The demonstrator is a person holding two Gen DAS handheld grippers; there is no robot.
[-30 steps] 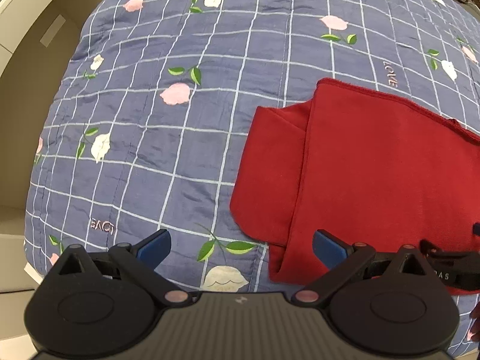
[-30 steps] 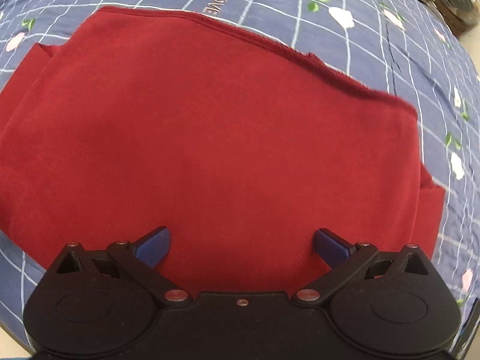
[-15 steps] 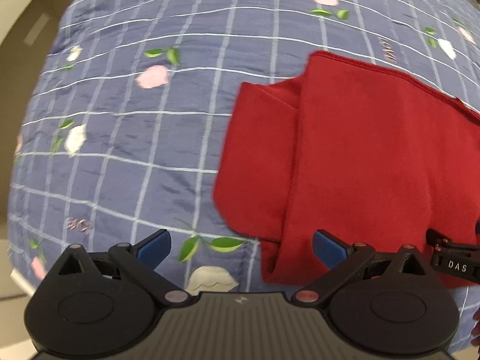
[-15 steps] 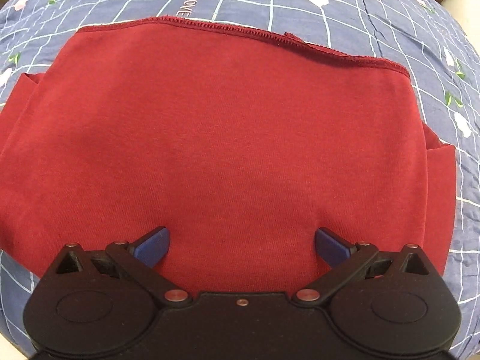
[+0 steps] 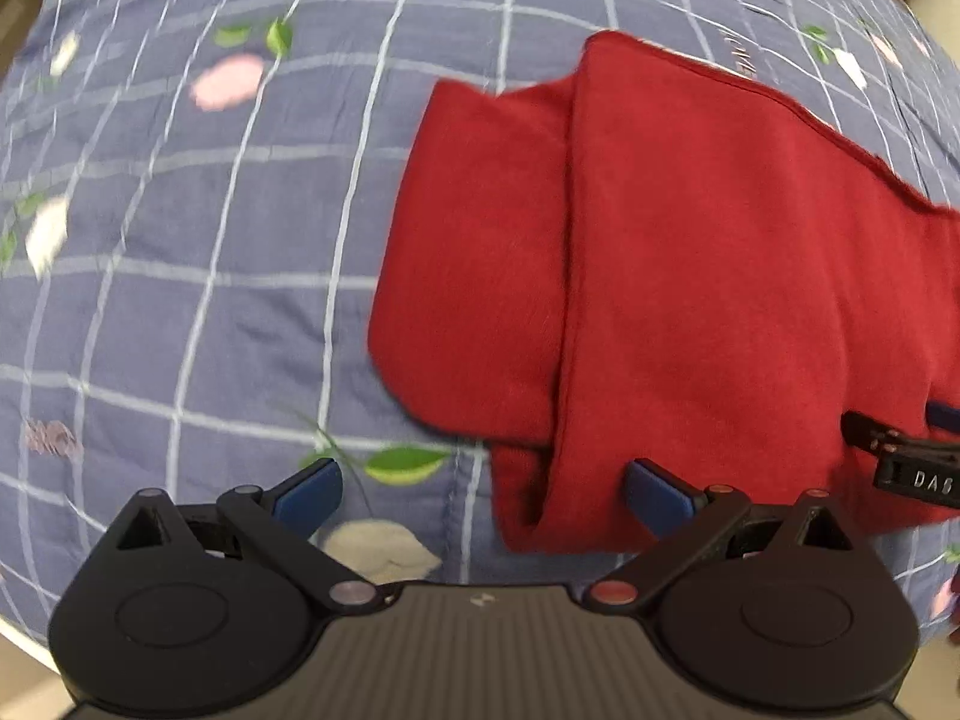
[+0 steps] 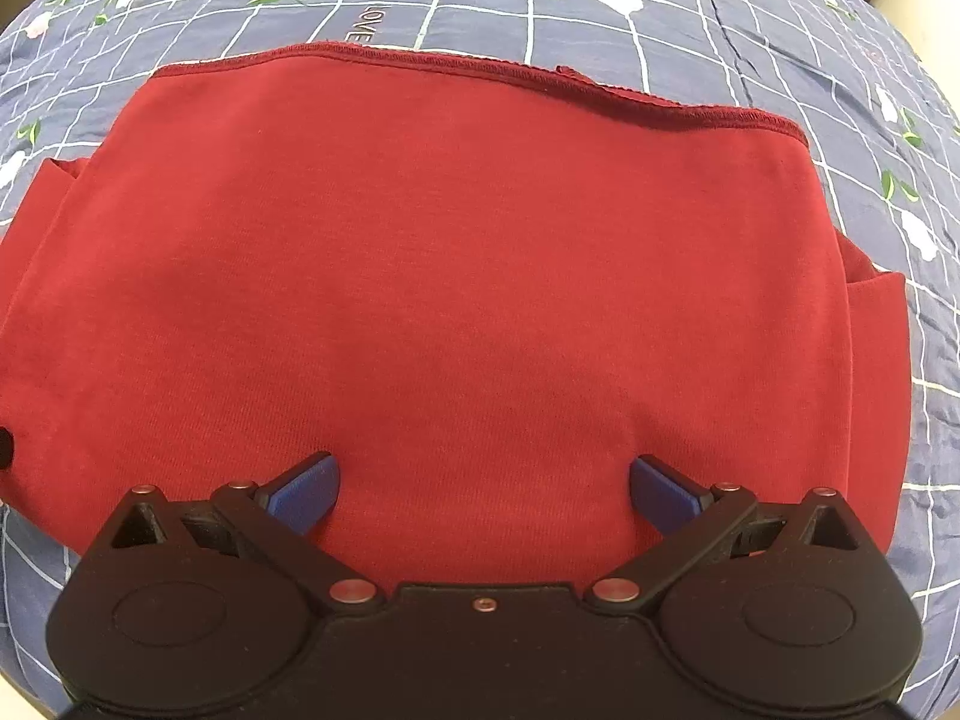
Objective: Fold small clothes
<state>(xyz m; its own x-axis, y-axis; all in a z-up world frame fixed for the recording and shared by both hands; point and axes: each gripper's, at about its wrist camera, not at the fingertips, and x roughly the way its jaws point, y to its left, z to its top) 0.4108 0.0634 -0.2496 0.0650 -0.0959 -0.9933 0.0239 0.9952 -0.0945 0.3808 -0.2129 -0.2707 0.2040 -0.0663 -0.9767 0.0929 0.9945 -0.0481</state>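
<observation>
Your left gripper (image 5: 483, 495) hung with its jaws spread wide and nothing between them, low in the left wrist view, over the lower-left corner of the red garment (image 5: 690, 276) on the blue checked quilt (image 5: 180, 228). That cloth looked soft, light and limp; I judged the layered near edge by the sleeve flap (image 5: 474, 276) the best pinch. Your right gripper (image 6: 483, 489) was equally wide and empty, at the garment's (image 6: 456, 276) near edge, centre frame.

Red shirt on the quilt, seen from our left side

Our left gripper (image 5: 483, 489) has its jaws wide apart over the folded red garment (image 5: 690, 276), which lies flat on the blue floral checked quilt (image 5: 210, 240); the other gripper (image 5: 906, 456) pokes in at right.
</observation>
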